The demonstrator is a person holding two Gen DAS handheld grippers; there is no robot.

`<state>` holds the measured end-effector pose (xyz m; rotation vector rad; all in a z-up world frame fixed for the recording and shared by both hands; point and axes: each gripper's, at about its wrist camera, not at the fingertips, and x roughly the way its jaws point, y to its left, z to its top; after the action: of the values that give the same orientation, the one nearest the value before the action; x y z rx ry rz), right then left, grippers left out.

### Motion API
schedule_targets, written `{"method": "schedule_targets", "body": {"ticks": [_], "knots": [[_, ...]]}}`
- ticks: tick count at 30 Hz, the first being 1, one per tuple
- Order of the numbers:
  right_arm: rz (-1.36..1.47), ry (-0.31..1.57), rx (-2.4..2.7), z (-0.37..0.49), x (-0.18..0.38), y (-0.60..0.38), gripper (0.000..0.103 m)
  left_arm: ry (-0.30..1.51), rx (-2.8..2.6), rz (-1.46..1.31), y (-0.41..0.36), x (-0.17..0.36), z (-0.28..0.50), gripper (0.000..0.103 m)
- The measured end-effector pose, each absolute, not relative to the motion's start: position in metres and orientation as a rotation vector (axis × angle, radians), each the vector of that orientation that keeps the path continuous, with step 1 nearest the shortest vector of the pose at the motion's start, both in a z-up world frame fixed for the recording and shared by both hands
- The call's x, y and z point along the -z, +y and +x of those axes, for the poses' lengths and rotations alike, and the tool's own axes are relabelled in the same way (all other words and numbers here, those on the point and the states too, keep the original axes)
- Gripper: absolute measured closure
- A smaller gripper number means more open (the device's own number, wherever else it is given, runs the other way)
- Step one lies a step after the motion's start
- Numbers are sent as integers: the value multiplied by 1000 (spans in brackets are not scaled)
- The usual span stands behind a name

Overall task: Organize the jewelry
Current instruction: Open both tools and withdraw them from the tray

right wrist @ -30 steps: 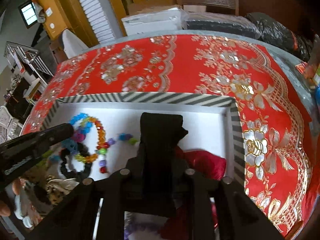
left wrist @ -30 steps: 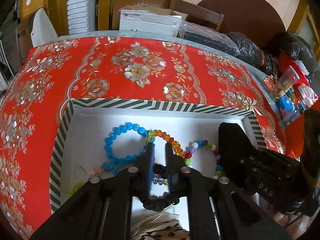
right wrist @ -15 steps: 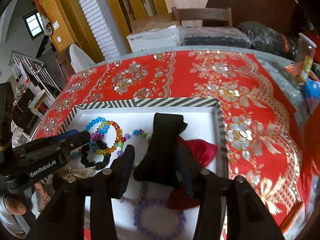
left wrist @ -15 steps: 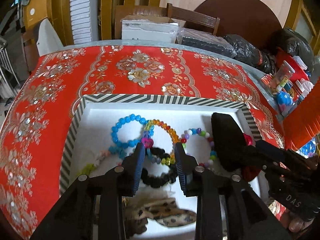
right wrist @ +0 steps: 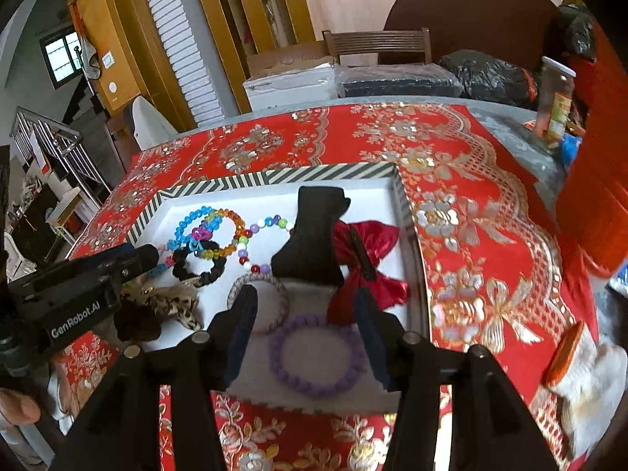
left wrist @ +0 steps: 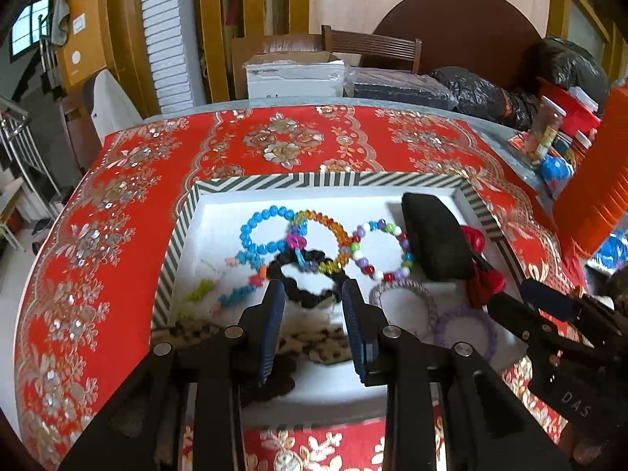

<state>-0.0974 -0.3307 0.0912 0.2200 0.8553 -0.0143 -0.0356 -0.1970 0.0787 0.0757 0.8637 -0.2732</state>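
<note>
Looks like a between-picks pause: the striped-rim tray [right wrist: 274, 176] on the red floral tablecloth [right wrist: 471, 212] holds everything, black hair bow [right wrist: 314, 235] by its right edge, purple bead bracelet [right wrist: 314, 353] near its front edge. Both claws hover tilted down over the front edge; the right gripper [right wrist: 304, 329] has just been opening, and like the left gripper [left wrist: 312, 325] it's parted and empty. Next pick needs a drop onto one piece.

A striped-rimmed white tray [right wrist: 274, 176] holds the jewelry: blue [left wrist: 263, 229], amber [left wrist: 327, 235] and multicolor [left wrist: 382, 249] bead bracelets side by side, a black scrunchie [left wrist: 310, 280] below them, a purple bracelet [right wrist: 316, 355] nearest, a red bow [right wrist: 369, 259] at right.
</note>
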Motion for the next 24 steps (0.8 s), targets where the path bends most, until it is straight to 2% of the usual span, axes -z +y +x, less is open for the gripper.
{"method": "schedule_targets", "body": {"ticks": [24], "knots": [[174,854,14,-134,-97,-309,45,787,223,86,-177,-91,-80,77]]}}
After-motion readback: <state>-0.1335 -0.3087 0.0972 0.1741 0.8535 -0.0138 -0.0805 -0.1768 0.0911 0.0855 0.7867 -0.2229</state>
